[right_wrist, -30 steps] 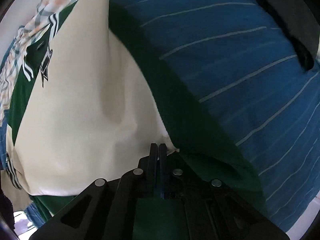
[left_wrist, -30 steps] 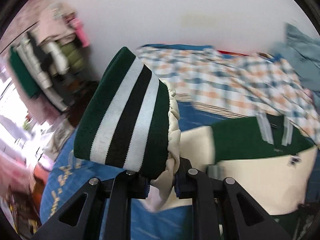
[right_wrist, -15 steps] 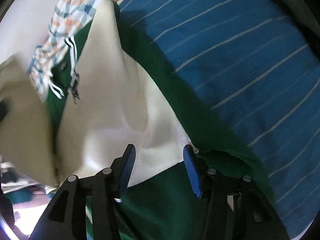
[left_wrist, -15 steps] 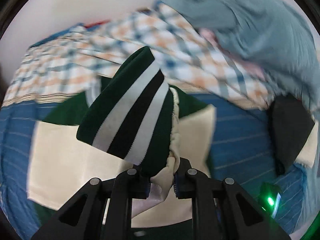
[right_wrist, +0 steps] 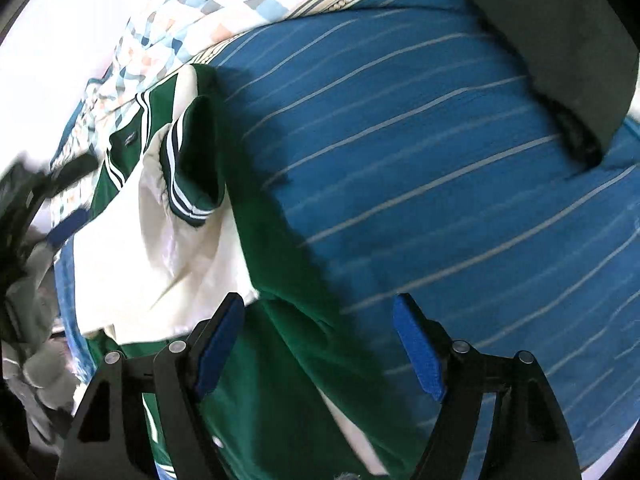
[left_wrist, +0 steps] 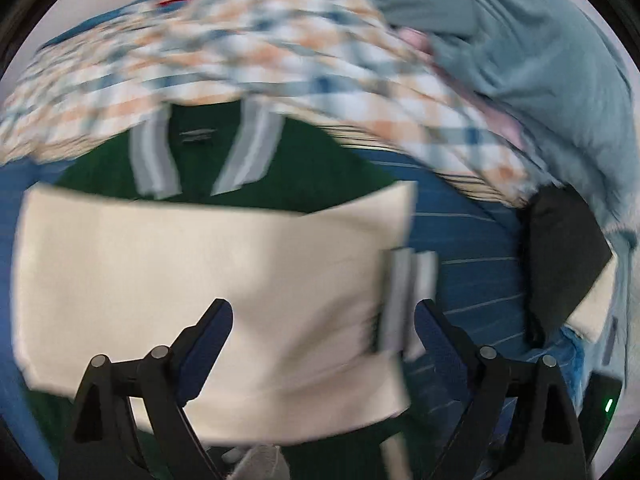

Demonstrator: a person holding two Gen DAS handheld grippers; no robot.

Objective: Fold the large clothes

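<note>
While both tools gape wide, jacket [left_wrist: 208, 280] flat; plaid quilt [left_wrist: 240, 52] overlaps collar [left_wrist: 200, 152].

Left wrist view is smeared by motion blur; right wrist view is sharper, probably daylit, whites glaring, fisheye-bent edges.

Varsity jacket [left_wrist: 208, 272] is dark green with cream sleeves, and the cuff [right_wrist: 192, 176] is green with white stripes. Bedsheet [right_wrist: 440, 184] is blue with thin pale stripes. Checked blanket [left_wrist: 248, 52] mixes white, orange and blue. Gripper pads [right_wrist: 418, 350] are blue.
</note>
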